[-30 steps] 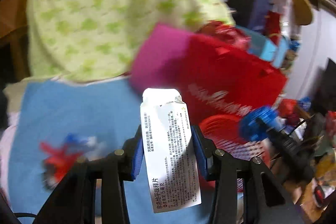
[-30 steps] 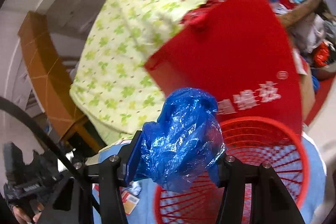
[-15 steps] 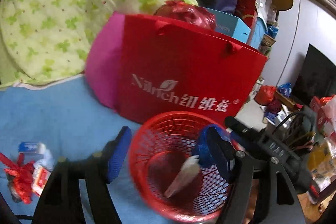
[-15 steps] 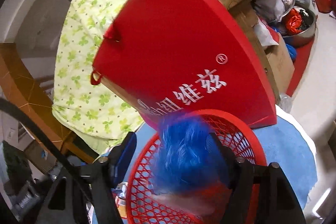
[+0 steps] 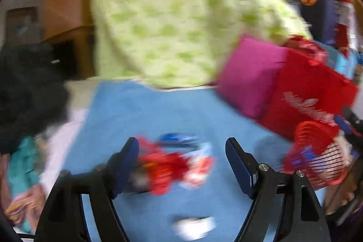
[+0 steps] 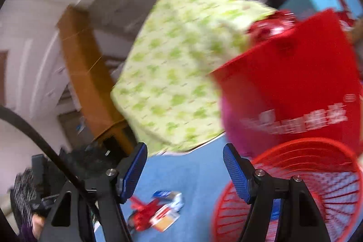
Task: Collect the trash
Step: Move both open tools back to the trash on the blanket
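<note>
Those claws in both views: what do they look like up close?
Each claw is a black plastic frame with triangular cut-outs and silver bolts. Its two fingers end in blue ribbed pads. A black cable arcs past the right one.

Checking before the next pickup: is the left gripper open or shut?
Open. The left gripper has its blue fingers spread wide with nothing clamped; the red wrapper pile lies on the blue cloth beyond them.

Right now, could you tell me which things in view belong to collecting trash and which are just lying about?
For the job:
- red basket
- pile of wrappers
- white scrap

Lying about:
- red bag
- green-patterned quilt
- blue cloth
</note>
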Tool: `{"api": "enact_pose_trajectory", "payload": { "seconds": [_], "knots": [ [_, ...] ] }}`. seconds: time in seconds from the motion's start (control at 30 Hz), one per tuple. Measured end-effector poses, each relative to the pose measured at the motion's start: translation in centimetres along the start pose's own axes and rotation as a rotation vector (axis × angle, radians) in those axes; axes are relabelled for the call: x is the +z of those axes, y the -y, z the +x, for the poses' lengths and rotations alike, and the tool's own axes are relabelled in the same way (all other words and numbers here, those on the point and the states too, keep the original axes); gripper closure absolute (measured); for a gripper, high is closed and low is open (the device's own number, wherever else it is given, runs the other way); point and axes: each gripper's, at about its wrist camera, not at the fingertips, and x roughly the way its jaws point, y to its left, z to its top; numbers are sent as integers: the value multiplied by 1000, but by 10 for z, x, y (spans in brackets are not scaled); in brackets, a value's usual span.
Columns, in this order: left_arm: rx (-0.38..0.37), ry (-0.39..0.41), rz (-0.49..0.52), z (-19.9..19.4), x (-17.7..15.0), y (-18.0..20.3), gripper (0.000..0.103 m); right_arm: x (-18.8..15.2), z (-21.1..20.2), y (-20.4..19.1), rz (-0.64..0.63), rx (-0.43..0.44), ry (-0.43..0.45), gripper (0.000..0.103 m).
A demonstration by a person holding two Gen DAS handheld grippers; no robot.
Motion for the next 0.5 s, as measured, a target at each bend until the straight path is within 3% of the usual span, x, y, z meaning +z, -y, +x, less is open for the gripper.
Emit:
{"api": "enact_pose_trajectory", "payload": {
  "seconds": [0.1,0.23,0.3,0.4,0.5],
  "knots": [
    [108,-35,-29,1,-23,-44,24,-24,43,-32,-36,94,-183,30],
    [145,-100,-110,10,-53,-86,24,-84,112,-66,-53,192,-518,30],
    [150,-123,-140,16,-65,-100,24,-112,135,-76,-37,231,-637,30],
    [153,-144,-164,24,-80,-115,24,-147,156,-88,-36,265,-755,30],
    [147,-168,-184,35,-90,-123,24,-176,172,-100,-92,241,-831,30]
  ]
}}
